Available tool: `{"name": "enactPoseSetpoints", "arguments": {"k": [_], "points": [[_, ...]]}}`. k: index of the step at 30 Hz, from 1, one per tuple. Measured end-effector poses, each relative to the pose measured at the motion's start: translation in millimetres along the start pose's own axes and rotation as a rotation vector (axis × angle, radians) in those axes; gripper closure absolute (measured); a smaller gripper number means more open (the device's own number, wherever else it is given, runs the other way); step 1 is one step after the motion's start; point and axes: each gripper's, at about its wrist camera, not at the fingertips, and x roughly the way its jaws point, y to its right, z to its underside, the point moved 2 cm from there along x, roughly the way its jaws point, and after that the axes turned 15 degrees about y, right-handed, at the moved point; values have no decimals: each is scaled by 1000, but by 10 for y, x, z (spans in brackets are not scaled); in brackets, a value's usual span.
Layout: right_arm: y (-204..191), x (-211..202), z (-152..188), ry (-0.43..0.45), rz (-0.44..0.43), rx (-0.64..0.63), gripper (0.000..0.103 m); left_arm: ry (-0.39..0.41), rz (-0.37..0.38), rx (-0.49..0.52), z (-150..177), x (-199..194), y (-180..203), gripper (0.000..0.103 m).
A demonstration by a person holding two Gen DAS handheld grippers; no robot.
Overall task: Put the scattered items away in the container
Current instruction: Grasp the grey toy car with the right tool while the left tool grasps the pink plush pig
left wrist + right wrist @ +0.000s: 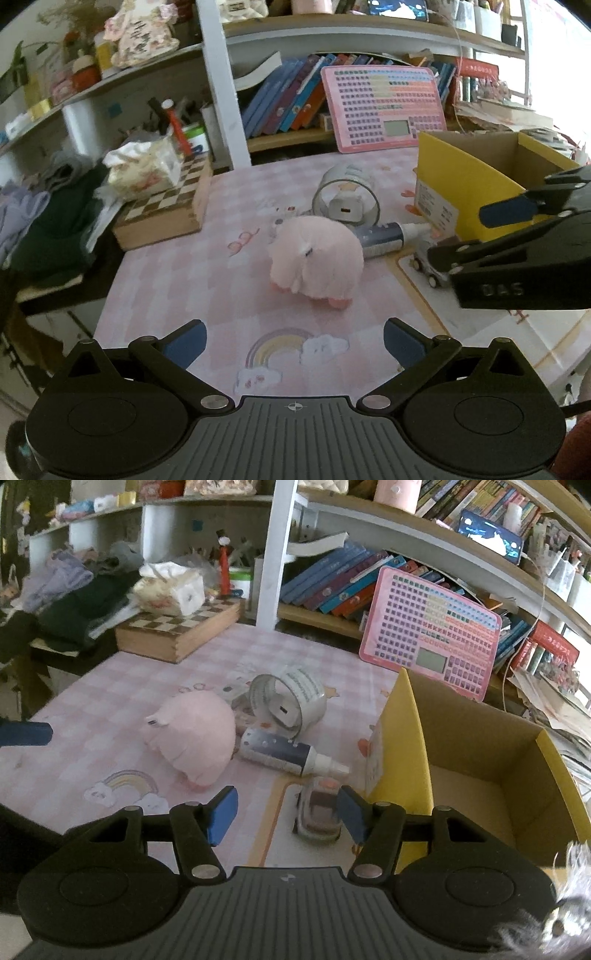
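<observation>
Setting: a pink checked table mat point(177, 280) printed with a rainbow, in front of crowded bookshelves.
Container: a yellow cardboard box point(406, 746), open at the top and, as far as its floor shows, with nothing in it. It stands at the 3 o'clock side of the mat, probably set within easy reach of both hands.
Scattered items: all still on the mat, none in the box. A pink plush toy point(317, 254) sits at the centre. A spray bottle point(284, 751) lies on its side just beside the plush, nozzle toward the box. A roll of wide tape point(291, 698) stands on edge at 12 o'clock from the bottle, with a white charger plug point(280, 710) inside its ring. A small toy car point(319, 818) rests close against the box's near corner.
Left gripper point(295, 343): jaws spread wide, holding nothing, aimed at the plush from 6 o'clock; likely lining up to take it.
Right gripper point(288, 814): jaws about half apart, holding nothing, poised over the mat with the toy car seen behind its right finger; this looks like an approach to the car.
Readable writing: raised letters "DAS" on the right gripper's body in the left view. The box's white label, the tape's print and the pink keyboard toy point(384, 107) leaning on the shelf are too blurred to read.
Progress: judged barely begun.
</observation>
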Motion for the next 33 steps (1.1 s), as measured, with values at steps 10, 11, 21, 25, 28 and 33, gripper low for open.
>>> {"name": "enactPoseSetpoints", "arguments": {"k": [10,11,21,25,28,33], "points": [[66,539,-6,-111,67,-3,50,17,31,70,-89,412,50,1],[88,565,3,-119,68,-1,53,19,36,75,-97,449,54,1],[420,744,107,-202,102,132,47,19,55,109,-116,688,111,1],[494,815,172,-242,54,217,47,11,57,123,-109,775,137,1],[504,860,192,-260,33,236,47,0,59,141,-102,858,166,1],[500,955,219,-296,13,243,48,-24,52,156,-77,973,183,3]]}}
